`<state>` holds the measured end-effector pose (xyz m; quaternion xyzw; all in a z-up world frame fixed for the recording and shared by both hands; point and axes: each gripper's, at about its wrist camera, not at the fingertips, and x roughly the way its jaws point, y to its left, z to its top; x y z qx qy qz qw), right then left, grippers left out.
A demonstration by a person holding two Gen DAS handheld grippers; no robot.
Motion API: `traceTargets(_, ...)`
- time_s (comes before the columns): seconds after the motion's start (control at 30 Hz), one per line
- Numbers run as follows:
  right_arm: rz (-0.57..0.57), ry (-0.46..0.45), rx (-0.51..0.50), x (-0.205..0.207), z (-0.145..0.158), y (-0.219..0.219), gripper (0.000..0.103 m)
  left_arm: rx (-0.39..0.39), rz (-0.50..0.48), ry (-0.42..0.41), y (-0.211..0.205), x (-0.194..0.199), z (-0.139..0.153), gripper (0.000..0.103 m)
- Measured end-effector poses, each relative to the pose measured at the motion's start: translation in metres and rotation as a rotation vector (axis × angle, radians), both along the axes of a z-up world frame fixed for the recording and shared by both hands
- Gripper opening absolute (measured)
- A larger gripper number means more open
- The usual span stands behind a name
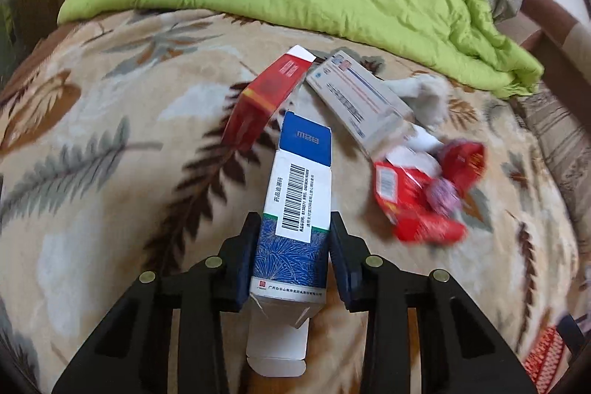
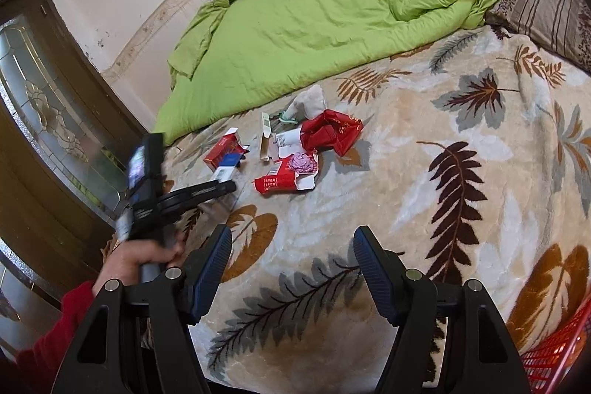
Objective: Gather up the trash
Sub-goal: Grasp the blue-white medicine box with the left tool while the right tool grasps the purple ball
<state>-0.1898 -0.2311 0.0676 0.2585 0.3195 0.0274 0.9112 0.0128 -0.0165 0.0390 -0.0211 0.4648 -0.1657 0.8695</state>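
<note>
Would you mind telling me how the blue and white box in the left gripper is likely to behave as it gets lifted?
The blue and white box is probably light and empty: its end flap hangs open. Being thin cardboard, it may dent where the left gripper squeezes its sides. Its flat faces should keep it from rolling, though most of its length sticks out past the fingers, so it could pivot.

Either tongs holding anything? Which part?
Left tongs clamp the blue-and-white medicine box by its two long sides, near the open-flap end. Right tongs are open, holding nothing.
</note>
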Motion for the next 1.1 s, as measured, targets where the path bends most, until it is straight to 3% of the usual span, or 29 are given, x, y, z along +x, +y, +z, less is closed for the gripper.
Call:
traceTargets(0.23,0.011,0.059,0.001,0.045,-0.001,-0.002,0.067,-0.05,0.005,-0.051,0.033,-0.062,0.019,0.035)
traceTargets(0.4,0.014,0.125,0.022,0.108,-0.008,-0.007,0.057,-0.039,0.01,-0.06,0.038,-0.057,0.007,0.035)
traceTargets(0.7,0.01,0.228,-0.072,0.189,-0.035,0.011,0.049,-0.019,0.025,-0.018,0.045,-0.04,-0.015,0.035)
traceTargets(0.83,0.009,0.268,-0.142,0.202,-0.048,0.02,0.043,-0.006,0.023,-0.02,0.043,-0.038,-0.019,0.035)
traceTargets(0.9,0.017,0.282,-0.17,0.205,-0.055,0.024,0.035,0.003,0.024,-0.025,0.041,-0.038,-0.02,0.035)
traceTargets(1.1,0.013,0.214,-0.163,0.188,-0.048,0.018,0.03,0.011,0.026,-0.033,0.039,-0.039,-0.021,0.035)
